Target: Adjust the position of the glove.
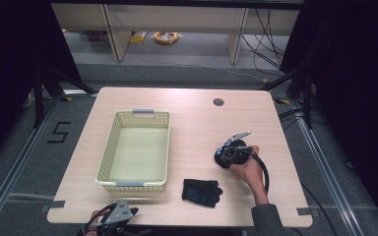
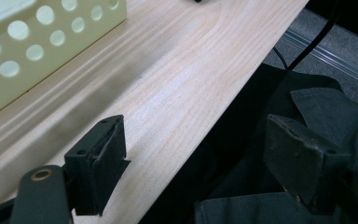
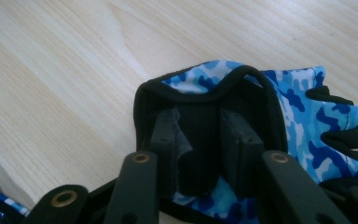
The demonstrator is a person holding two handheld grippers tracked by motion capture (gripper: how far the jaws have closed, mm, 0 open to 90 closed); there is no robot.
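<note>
Right gripper pinches a blue camouflage glove's cuff on the desk; left gripper hangs wide open, empty.

Two camouflage gloves, one cream basket, one wooden table, two hand-held grippers

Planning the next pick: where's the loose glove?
High view: loose glove lies just right of the basket, near the right gripper holding the other glove.
</note>
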